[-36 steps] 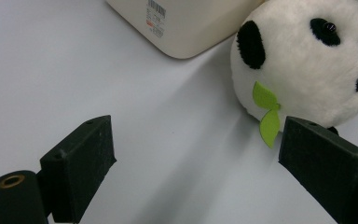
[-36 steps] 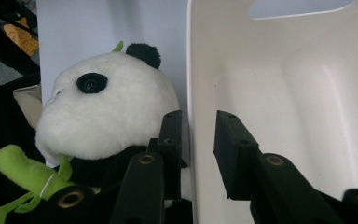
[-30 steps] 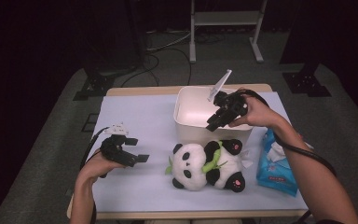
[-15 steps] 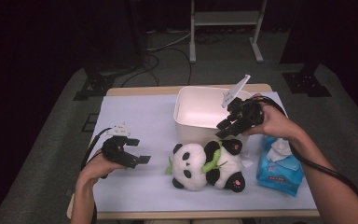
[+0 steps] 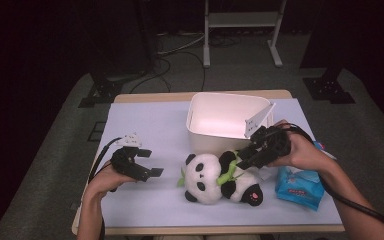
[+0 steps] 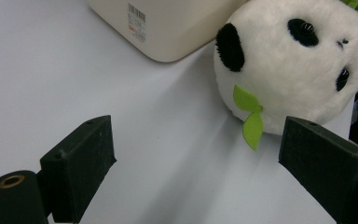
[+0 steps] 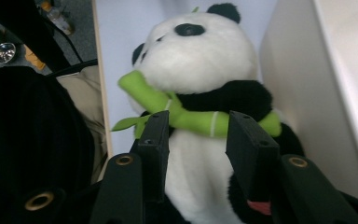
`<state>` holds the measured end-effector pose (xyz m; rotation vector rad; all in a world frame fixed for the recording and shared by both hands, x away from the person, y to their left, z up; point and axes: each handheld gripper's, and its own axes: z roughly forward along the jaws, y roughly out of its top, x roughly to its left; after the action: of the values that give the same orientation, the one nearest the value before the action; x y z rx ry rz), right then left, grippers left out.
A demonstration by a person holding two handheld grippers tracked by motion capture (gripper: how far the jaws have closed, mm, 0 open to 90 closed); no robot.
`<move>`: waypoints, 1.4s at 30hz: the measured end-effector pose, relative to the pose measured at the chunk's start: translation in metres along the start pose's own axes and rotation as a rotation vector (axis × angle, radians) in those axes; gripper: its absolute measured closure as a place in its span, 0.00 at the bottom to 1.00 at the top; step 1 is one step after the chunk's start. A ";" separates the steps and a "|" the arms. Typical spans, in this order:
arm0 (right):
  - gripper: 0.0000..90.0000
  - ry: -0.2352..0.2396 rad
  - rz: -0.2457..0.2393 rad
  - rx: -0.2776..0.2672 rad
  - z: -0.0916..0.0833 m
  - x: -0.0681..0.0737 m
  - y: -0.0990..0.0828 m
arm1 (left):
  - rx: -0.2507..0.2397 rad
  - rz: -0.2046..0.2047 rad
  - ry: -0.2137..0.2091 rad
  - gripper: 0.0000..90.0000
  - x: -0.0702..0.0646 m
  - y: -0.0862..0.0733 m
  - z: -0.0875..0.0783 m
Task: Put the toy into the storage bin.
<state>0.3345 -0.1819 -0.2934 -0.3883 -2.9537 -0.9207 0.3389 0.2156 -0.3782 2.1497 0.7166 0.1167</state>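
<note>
A black-and-white panda plush [image 5: 207, 180] lies on its back on the pale table cover [image 5: 145, 120], holding a green bamboo stalk [image 7: 186, 116]. My right gripper [image 5: 241, 160] hovers over the panda's [image 7: 200, 56] belly. Its jaws have just been opening, and the belly and bamboo show in the gap with the pads [image 7: 156, 140] not pressing. My left gripper [image 5: 151, 162] stands open on the left, a short way from the panda's head [image 6: 289, 60], with bare table between its jaws [image 6: 196, 163].
A white plastic bin [image 5: 196, 107] stands right behind the panda; its wall [image 7: 298, 84] is close beside my right gripper, and its labelled corner [image 6: 168, 28] is ahead of my left. A blue tissue pack [image 5: 300, 182] lies at the right, under the right wrist.
My right gripper has come from over the bin's right rim toward the near side, down over the panda. The left hand has stayed put.
</note>
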 end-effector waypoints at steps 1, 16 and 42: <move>0.65 0.002 -0.004 -0.001 0.000 0.003 -0.001 | -0.003 -0.001 0.000 0.10 -0.001 0.000 0.000; 0.62 0.052 -0.046 0.042 0.033 0.017 0.003 | -0.008 -0.010 -0.001 0.10 0.001 -0.002 -0.002; 0.59 -0.006 -0.133 0.147 0.069 0.022 0.020 | -0.022 -0.016 -0.007 0.10 0.003 -0.003 -0.007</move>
<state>0.3213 -0.1220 -0.3365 -0.1920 -3.0587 -0.7066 0.3374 0.2234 -0.3758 2.1217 0.7251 0.1079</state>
